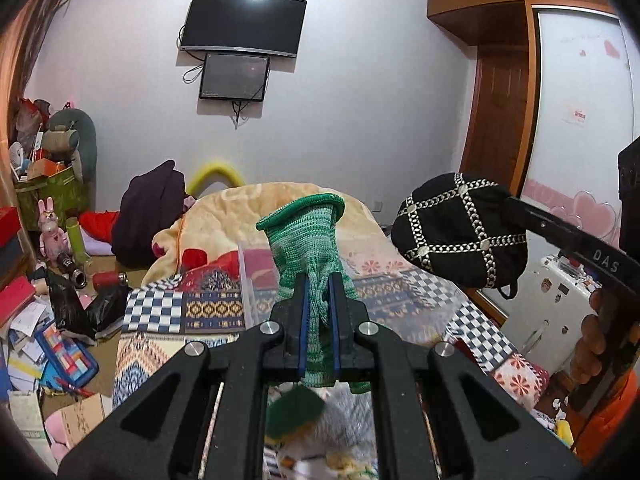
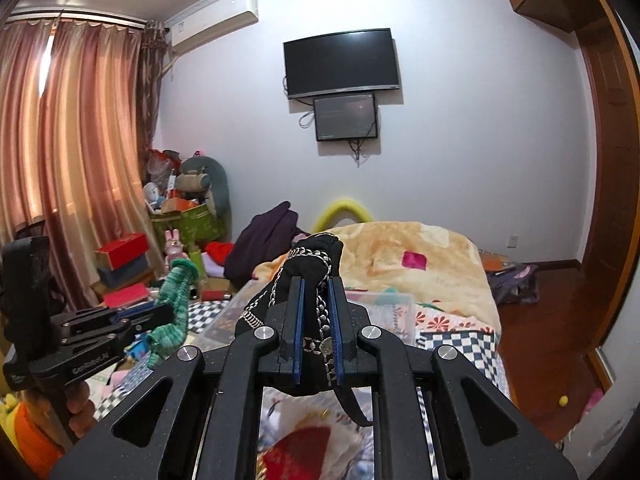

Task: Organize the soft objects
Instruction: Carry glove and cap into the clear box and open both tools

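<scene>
- The left claw (image 1: 319, 304) is pinched on a green knit glove (image 1: 310, 248), its blue pads pressing the fabric from both sides at about the glove's middle. Held there, neither end hangs far, which likely keeps it clear of the clutter below.
- The glove's long axis runs along the claw's fingers, away from the camera and upward: the rolled cuff is at the far, top end and opens toward the wall, while the other end droops under the claw and is partly hidden.
- The right claw (image 2: 317, 320) is clamped on a black hat (image 2: 308, 276) trimmed with silver chain. The pads grip a gathered fold of it, so the soft crown bunches rather than keeping its shape.
- From the left wrist view the hat bulges off the claw tip like a ball, its rounded crown facing left; a thin black strap dangles under it. It has no clear long axis in this bunched state.
- Both things hang in the air above the bed (image 1: 192, 312), well apart from each other, one on each side.
- Between and beyond them on the bed sits a clear plastic box (image 2: 390, 308), probably where soft things are meant to go; neither item is over it yet.
- Farther off lies a yellow blanket (image 2: 420, 264).
</scene>
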### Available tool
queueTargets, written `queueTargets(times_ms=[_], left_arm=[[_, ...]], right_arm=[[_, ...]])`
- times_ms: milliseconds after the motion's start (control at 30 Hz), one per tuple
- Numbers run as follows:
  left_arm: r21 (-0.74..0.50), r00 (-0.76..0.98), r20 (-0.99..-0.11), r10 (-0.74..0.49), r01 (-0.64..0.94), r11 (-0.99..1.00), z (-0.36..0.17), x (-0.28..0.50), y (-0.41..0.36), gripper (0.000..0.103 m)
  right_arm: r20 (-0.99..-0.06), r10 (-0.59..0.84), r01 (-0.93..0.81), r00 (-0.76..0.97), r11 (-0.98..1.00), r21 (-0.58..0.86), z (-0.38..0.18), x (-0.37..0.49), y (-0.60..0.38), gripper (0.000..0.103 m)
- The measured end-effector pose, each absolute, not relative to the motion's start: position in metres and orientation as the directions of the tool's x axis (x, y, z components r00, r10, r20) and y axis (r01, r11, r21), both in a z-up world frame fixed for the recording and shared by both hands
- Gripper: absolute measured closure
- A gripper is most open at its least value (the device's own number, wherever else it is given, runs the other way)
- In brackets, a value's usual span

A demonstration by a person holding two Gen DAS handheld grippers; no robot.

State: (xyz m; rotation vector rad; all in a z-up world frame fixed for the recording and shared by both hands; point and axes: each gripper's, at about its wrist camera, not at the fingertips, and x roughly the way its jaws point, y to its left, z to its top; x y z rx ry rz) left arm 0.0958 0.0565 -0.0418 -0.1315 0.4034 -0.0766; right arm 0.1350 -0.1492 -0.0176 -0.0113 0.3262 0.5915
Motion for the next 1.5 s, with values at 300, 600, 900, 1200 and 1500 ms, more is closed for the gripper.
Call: queueTargets(times_ms=[300,600,900,1200,1500], left_arm=[[-0.092,0.895,-0.44,-0.072,0.034,0.995,-0.05,0.152,0.05,0.095],[-0.044,0.837,-0.546,-0.042,0.022,0.999,-0.082,0.197,0.042,0.095],[-0.039,0.776,-0.628,-0.053,0.037,0.999,-0.107,0.215,0.038,0.095],[-0.045,0.767,-0.639,-0.055,0.034,0.998,-0.109,0.211,0.036,0.084],[-0.057,0.816,-0.575,-0.058,0.03,0.998,-0.086,0.182,0.042,0.057]], right_arm=[[-0.38,0.503,-0.524,0.776,0.85,0.056,-0.038,0.17,-0.141,0.093],[-0.518,0.484,-0.529,0.705,0.846,0.071,-0.07,0.208,-0.13,0.093],[-0.623,0.455,-0.537,0.636,0.841,0.066,-0.088,0.231,-0.115,0.092],[-0.641,0.467,-0.556,0.609,0.828,0.076,-0.084,0.229,-0.117,0.081],[-0.553,0.492,-0.554,0.673,0.83,0.064,-0.054,0.199,-0.134,0.049]])
